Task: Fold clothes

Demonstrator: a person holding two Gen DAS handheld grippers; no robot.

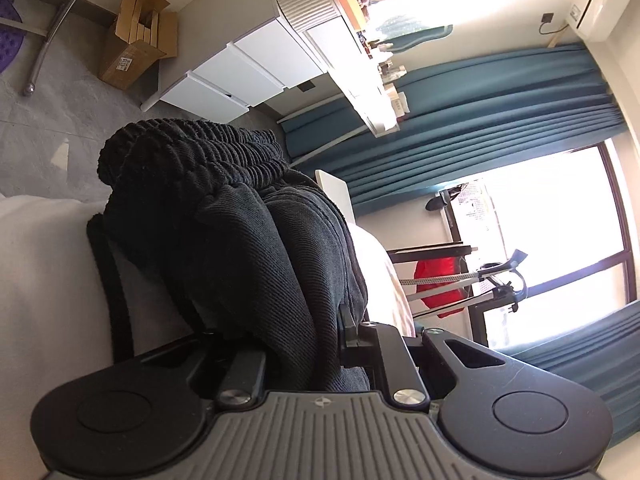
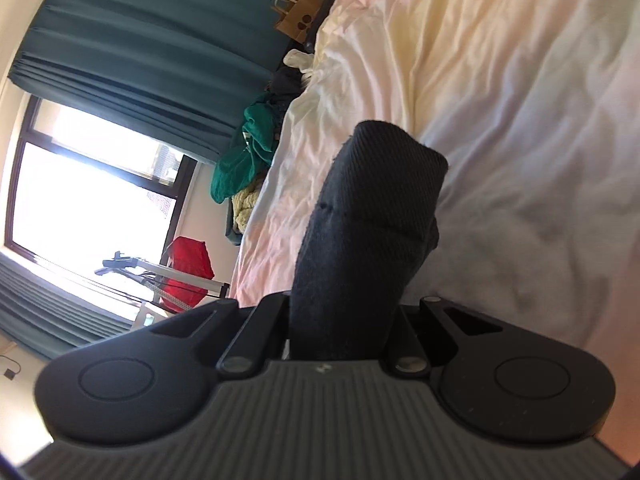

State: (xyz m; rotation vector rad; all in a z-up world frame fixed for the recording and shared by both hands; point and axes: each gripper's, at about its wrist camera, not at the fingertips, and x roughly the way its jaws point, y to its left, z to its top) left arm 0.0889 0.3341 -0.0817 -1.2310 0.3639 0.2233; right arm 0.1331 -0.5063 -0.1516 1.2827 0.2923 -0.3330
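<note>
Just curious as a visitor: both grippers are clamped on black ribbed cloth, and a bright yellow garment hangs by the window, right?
Nearly. The left gripper and right gripper do clamp the black ribbed cloth, but the garment by the window is red, as the right wrist view shows.

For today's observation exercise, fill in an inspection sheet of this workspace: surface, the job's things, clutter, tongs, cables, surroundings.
Surface: bed with rumpled pale sheets.
Job's things: black garment, ribbed band at its far end; a fold of black cloth in the right view, probably the same garment.
Clutter: green clothes piled beside the bed; paper bag beyond.
Tongs: left tongs shut on the garment; right tongs shut on the cloth.
Cables: one from a wall plug.
Surroundings: teal curtains, window, white drawers, cardboard box, red item on rack.
</note>
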